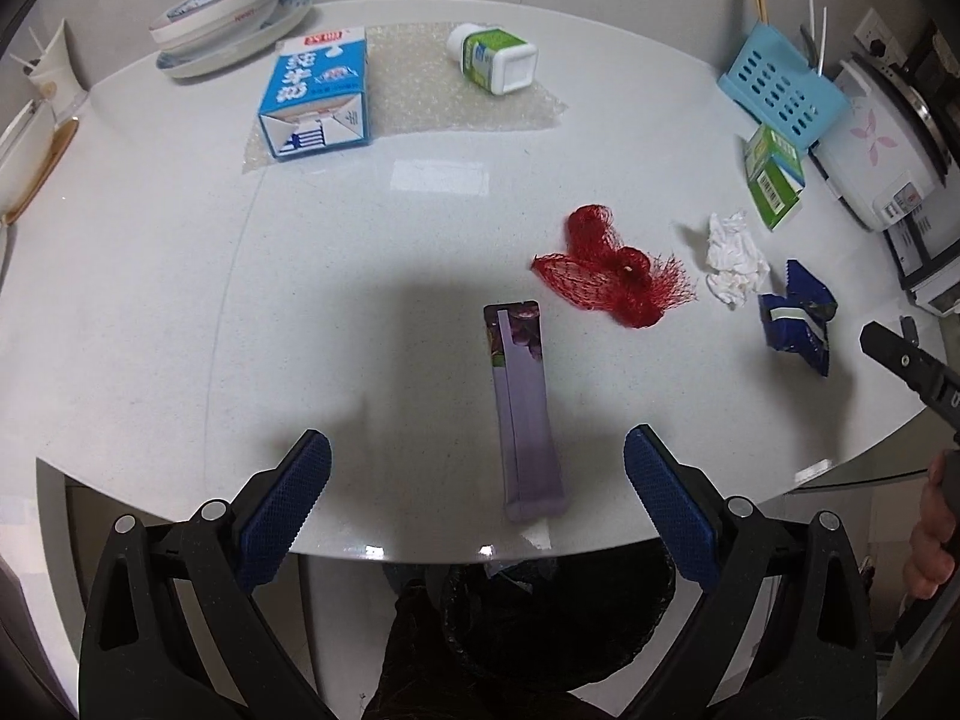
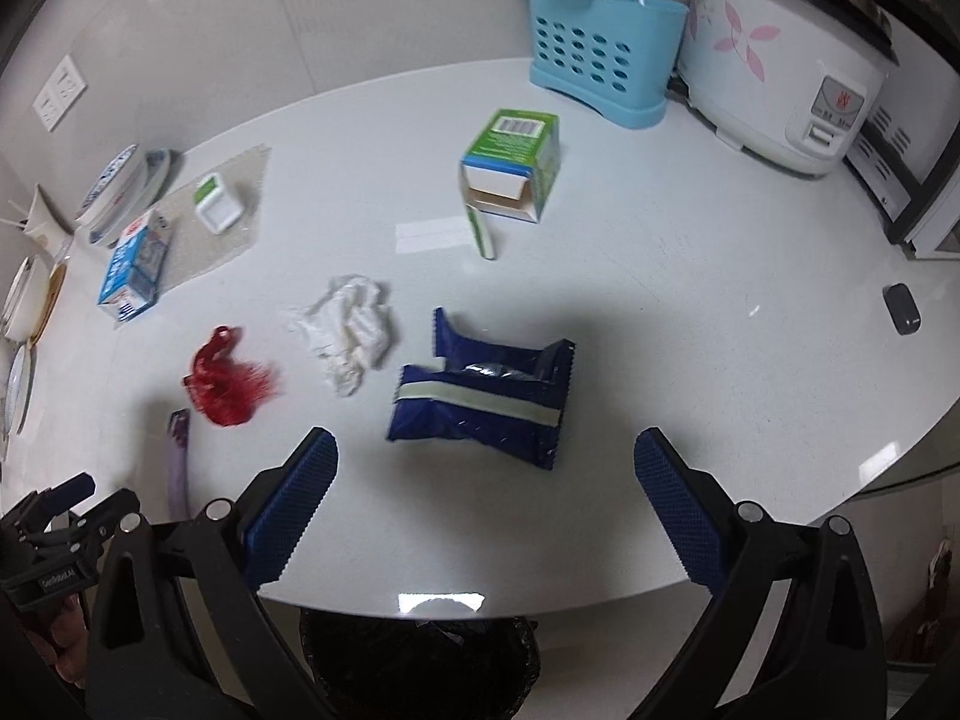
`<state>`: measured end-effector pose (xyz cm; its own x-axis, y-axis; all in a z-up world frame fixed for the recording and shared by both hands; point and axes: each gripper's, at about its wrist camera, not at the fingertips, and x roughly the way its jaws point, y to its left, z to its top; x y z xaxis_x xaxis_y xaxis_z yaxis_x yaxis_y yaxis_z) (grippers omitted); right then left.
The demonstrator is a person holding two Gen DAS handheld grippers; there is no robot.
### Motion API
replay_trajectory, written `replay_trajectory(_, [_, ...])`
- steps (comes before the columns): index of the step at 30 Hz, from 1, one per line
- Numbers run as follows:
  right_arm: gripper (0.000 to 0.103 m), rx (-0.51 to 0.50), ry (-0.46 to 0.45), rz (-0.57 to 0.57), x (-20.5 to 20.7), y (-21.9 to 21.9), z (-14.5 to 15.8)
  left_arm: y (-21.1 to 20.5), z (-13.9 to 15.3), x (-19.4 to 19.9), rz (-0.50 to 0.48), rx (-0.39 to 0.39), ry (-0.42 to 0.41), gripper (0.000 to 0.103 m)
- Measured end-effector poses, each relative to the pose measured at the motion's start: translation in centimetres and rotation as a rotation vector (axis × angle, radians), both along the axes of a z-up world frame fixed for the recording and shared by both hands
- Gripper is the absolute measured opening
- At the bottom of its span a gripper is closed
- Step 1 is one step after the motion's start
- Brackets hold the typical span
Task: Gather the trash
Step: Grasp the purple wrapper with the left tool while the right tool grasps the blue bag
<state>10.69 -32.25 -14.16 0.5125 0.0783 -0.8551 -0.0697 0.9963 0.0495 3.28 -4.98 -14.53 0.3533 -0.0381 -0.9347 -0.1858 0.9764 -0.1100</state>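
Left gripper [image 1: 477, 483]: fingers spread wide, holding nothing, hovering at the near edge of the surface [image 1: 180, 276].
Purple sachet [image 1: 523, 414]: flat on the surface between the left fingers, touching neither.
Right gripper [image 2: 486, 483]: fingers spread wide, empty, above the near edge.
Blue wrapper [image 2: 480, 393]: crumpled on the surface just ahead of the right fingers, apart from them.
Tissue [image 2: 348, 333]: wadded, just left of the wrapper.
Red net [image 1: 609, 267]: bunched, between sachet and tissue.
Green box [image 2: 513, 165]: open, farther back near the blue caddy [image 2: 600, 54].
Milk carton [image 1: 315, 93]: on its side, far left, on bubble wrap [image 1: 414, 96] with a white bottle [image 1: 495, 57].
Bin [image 1: 558, 618]: black-lined, below the surface edge.
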Motion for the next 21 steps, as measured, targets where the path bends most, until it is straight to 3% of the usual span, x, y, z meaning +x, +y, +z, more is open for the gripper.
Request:
replay_trajectory(14, [0.094, 0.029, 0.111, -0.048, 4.2, -0.4, -3.7, -0.9, -3.4, 2.6, -0.039, 0.026, 0.107, 0.087])
replay_trajectory(18, [0.086, 0.041, 0.141, -0.066, 4.9, -0.2, -4.7, -1.4, -3.8, 3.1, -0.040, 0.063, 0.119, 0.084])
replay_trajectory(21, [0.078, 0.036, 0.155, -0.079, 5.2, -0.1, -5.2, -1.5, -3.8, 3.3, -0.029, 0.104, 0.138, 0.075])
